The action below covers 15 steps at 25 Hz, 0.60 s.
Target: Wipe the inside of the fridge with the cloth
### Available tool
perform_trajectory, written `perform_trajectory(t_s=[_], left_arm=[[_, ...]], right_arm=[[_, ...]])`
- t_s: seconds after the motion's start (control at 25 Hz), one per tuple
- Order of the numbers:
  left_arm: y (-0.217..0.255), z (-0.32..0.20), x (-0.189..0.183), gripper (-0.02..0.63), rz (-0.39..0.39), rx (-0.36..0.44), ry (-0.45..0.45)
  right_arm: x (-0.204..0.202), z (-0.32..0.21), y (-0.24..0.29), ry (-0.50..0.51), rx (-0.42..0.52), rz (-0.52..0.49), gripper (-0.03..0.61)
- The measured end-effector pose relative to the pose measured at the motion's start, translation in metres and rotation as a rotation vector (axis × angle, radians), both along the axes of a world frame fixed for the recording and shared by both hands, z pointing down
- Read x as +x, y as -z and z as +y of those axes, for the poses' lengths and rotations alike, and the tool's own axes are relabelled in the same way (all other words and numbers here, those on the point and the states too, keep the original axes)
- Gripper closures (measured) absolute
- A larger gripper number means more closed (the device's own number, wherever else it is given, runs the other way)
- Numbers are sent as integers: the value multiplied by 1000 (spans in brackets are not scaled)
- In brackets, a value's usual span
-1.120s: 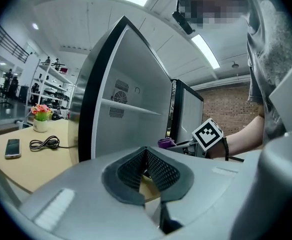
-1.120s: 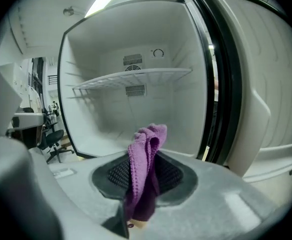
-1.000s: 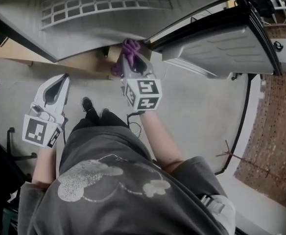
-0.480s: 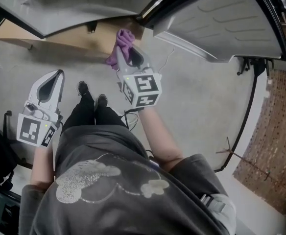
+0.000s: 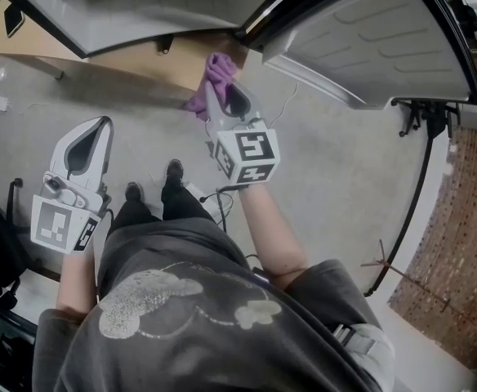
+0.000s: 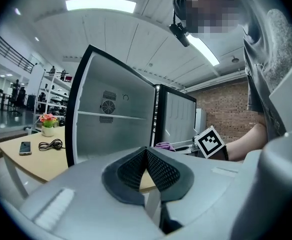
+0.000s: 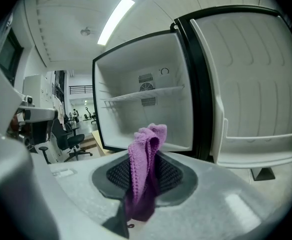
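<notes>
Fridge (image 7: 146,116) open ahead, right gripper (image 7: 147,170) pinches the purple cloth (image 7: 143,146) upright; left gripper (image 6: 147,156) pressed together.

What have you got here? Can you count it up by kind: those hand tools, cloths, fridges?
Grippers: 2, the left gripper and the right gripper
Purple cloth: 1
Fridge: 1
Total: 4

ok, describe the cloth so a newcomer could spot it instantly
Start at the open white fridge; just in front of it the right gripper has its jaws closed on the cloth. It is knitted, bunched and sticking up past the jaws, and purple where the fridge is white and the gripper grey.
</notes>
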State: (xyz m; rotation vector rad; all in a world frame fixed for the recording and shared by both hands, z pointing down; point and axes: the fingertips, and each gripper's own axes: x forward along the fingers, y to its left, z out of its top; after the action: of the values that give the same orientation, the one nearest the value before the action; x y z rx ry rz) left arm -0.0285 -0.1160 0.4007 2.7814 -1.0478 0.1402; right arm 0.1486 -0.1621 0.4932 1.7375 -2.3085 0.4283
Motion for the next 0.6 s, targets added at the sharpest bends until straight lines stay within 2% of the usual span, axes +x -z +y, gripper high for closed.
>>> perform_trajectory(t_s=[0.2,0.6], left_arm=[[12,20,-12,597,45,29,-33],[12,125,-124,597,70,53,-58]], right_arm=[[-11,21,10,-39,16,13,491],[-85,130,28,-162,71,22,491]])
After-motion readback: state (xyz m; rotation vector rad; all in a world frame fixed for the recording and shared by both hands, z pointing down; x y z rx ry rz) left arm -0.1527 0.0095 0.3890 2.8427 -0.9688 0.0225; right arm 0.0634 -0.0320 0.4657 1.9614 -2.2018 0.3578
